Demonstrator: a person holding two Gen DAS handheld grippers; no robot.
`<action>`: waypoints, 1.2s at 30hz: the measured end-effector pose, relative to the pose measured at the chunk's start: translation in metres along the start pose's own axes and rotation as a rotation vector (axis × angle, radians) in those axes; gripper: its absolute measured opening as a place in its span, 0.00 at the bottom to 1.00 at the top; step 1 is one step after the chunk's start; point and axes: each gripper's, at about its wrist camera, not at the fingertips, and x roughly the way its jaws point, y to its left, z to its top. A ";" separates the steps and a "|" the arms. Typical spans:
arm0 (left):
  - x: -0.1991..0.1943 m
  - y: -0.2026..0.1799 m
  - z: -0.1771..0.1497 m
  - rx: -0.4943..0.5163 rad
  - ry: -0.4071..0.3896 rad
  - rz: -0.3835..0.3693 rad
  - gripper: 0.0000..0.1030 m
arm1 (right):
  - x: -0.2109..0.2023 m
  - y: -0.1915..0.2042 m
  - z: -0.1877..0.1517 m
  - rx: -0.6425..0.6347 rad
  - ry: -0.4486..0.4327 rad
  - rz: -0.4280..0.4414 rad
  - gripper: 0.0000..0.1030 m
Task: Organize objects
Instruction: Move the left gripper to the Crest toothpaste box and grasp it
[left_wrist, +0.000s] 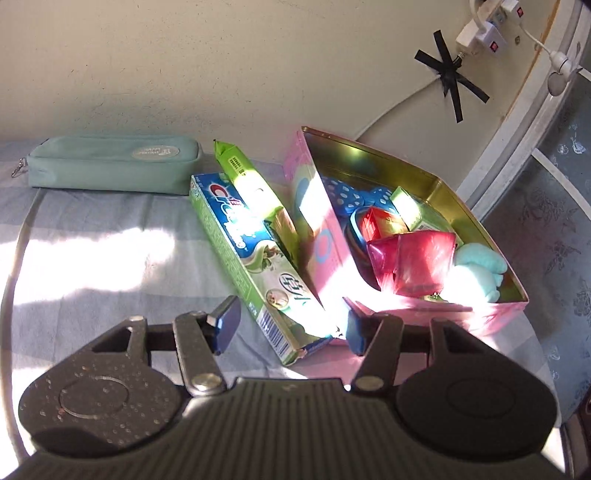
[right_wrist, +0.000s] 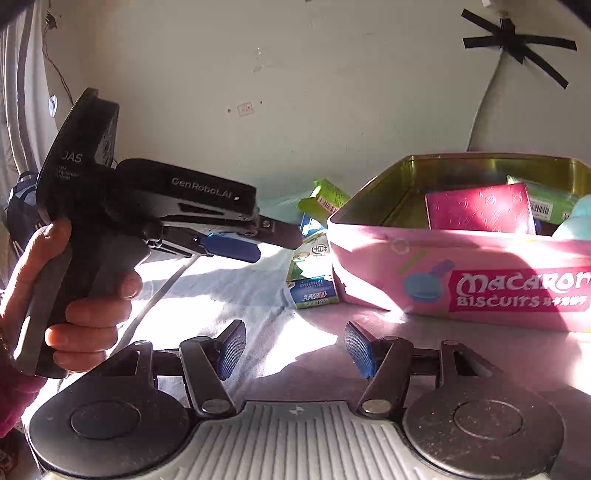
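A pink macaron biscuit tin (left_wrist: 328, 254) (right_wrist: 461, 291) stands open on the table, holding a red pouch (left_wrist: 417, 258) (right_wrist: 480, 208), a pale blue soft toy (left_wrist: 476, 269), a green box (left_wrist: 413, 206) and other small items. A green-and-blue toothpaste box (left_wrist: 255, 266) (right_wrist: 312, 273) lies just left of the tin, with a lime-green box (left_wrist: 251, 181) (right_wrist: 327, 197) on top of it. My left gripper (left_wrist: 290, 325) is open and empty, its jaws at the toothpaste box's near end. It shows from the side in the right wrist view (right_wrist: 258, 240). My right gripper (right_wrist: 295, 349) is open and empty above the table, before the tin.
A teal zip pouch (left_wrist: 114, 166) lies at the back left by the wall. The table has a pale blue cloth (left_wrist: 92, 251). Black tape and a cable (left_wrist: 450, 77) are on the wall, with plugs at top right. The table edge falls away right of the tin.
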 end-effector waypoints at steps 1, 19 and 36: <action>0.005 0.000 0.003 -0.014 -0.001 0.002 0.58 | 0.003 0.000 -0.003 0.003 0.006 0.002 0.52; 0.034 0.017 0.003 -0.079 0.023 0.108 0.45 | 0.010 -0.008 -0.009 0.029 0.003 0.032 0.53; -0.136 0.082 -0.108 0.429 0.191 0.021 0.44 | 0.032 0.045 0.018 -0.106 0.073 0.138 0.53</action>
